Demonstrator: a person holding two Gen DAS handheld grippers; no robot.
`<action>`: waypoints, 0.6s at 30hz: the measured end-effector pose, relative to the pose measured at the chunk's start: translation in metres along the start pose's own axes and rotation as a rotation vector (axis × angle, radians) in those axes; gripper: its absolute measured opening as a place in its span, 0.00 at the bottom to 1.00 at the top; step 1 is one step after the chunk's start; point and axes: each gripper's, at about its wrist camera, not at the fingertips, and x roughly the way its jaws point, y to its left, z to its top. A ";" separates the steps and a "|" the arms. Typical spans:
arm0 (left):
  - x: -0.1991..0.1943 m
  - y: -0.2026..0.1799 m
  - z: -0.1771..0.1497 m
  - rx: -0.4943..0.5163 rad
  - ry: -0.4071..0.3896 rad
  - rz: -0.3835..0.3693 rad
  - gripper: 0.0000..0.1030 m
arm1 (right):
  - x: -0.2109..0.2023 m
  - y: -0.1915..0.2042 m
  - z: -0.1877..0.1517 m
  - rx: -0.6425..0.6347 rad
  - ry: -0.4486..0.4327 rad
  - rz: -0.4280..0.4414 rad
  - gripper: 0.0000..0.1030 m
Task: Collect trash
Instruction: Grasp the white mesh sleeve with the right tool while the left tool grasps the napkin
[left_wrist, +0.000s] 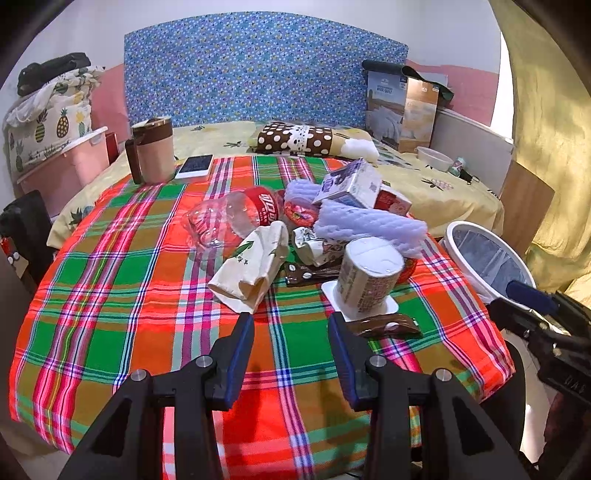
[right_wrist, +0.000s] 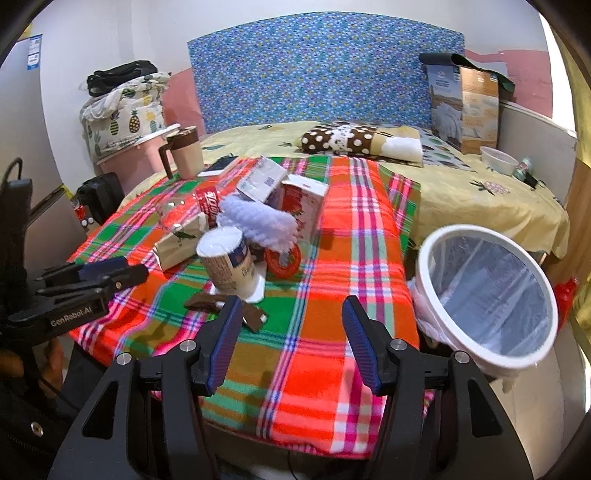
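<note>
Both the left gripper (left_wrist: 291, 328) and right gripper (right_wrist: 291, 317) stand spread and empty; the trash pile (left_wrist: 314, 236) remains uncollected, and the bin (right_wrist: 487, 295) appears empty.

Trash heap (left_wrist: 310, 236) mid-cloth; lined white bin (right_wrist: 487, 299) beside

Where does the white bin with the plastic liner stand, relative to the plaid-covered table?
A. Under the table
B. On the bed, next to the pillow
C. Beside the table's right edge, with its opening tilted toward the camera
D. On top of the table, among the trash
C: the white bin sits off the plaid cloth, at its right edge, with its lined opening facing the camera.
</note>
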 end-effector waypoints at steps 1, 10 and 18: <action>0.002 0.004 0.001 -0.002 0.003 -0.002 0.40 | 0.001 0.001 0.001 -0.005 -0.003 0.006 0.56; 0.024 0.025 0.018 -0.020 -0.002 0.005 0.40 | 0.031 -0.002 0.021 -0.031 0.001 0.050 0.56; 0.061 0.026 0.027 -0.013 0.042 -0.002 0.40 | 0.059 -0.006 0.034 -0.054 0.038 0.083 0.56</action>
